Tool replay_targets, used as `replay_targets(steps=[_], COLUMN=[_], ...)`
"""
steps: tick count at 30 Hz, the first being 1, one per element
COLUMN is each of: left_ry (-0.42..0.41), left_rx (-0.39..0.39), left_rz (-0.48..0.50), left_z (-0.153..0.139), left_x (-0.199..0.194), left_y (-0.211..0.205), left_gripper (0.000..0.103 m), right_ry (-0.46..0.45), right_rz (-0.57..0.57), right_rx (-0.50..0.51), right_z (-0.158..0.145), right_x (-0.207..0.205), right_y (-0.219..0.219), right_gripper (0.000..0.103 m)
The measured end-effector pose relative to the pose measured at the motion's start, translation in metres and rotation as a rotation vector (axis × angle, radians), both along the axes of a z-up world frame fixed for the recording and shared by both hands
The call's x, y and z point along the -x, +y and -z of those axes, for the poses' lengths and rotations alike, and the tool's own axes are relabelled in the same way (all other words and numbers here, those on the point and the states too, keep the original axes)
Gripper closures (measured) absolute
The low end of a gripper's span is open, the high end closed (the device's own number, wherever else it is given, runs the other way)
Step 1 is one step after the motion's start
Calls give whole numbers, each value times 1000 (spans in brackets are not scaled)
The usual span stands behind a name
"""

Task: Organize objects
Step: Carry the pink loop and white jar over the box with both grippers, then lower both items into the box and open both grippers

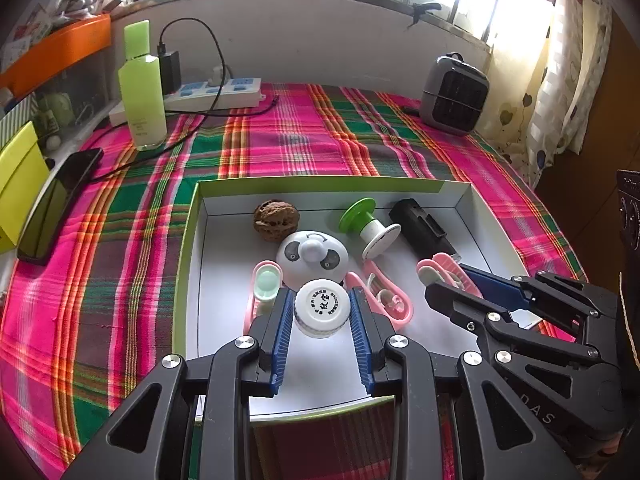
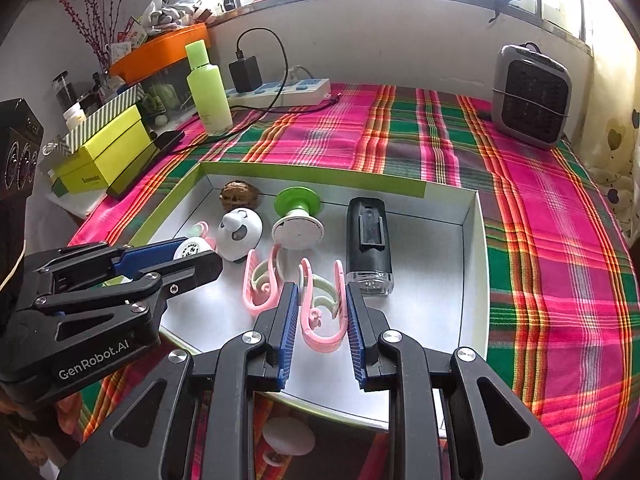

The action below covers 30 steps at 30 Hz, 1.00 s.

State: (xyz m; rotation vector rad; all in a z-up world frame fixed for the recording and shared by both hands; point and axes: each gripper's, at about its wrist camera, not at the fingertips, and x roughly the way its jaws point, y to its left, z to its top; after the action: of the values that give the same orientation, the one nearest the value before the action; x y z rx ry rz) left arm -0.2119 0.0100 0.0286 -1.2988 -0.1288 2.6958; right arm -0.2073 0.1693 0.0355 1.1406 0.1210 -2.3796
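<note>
A shallow white box with a green rim (image 1: 188,240) (image 2: 476,248) lies on the plaid cloth. In it are a walnut (image 1: 276,220), a panda-faced white dome (image 1: 312,258), a green-and-white spool (image 1: 368,224), a black flashlight (image 2: 369,244) and pink clips (image 2: 260,280). My left gripper (image 1: 322,312) is shut on a white round jar (image 1: 322,308) over the box floor. My right gripper (image 2: 322,312) is closed around a pink clip (image 2: 324,320) in the box; it also shows in the left wrist view (image 1: 460,284).
A green bottle (image 1: 142,84), power strip (image 1: 216,94) with charger and cable, and a phone (image 1: 60,204) lie at the back left. A grey heater (image 1: 454,94) stands at the back right. Yellow-green boxes (image 2: 104,156) sit at the left edge. A white round object (image 2: 288,442) lies below the box's near edge.
</note>
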Motion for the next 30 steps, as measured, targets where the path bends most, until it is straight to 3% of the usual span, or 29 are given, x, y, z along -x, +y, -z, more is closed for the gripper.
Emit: replay_targets(steps=[30], left_ry=[-8], left_rx=[43], left_rz=[28], left_z=[8], left_x=[10], left_y=[11], left_gripper=[76], right_ry=[-12], right_rz=[-26], right_rx=[-27], right_z=[12], right_x=[11], right_y=[-7], right_gripper=[78])
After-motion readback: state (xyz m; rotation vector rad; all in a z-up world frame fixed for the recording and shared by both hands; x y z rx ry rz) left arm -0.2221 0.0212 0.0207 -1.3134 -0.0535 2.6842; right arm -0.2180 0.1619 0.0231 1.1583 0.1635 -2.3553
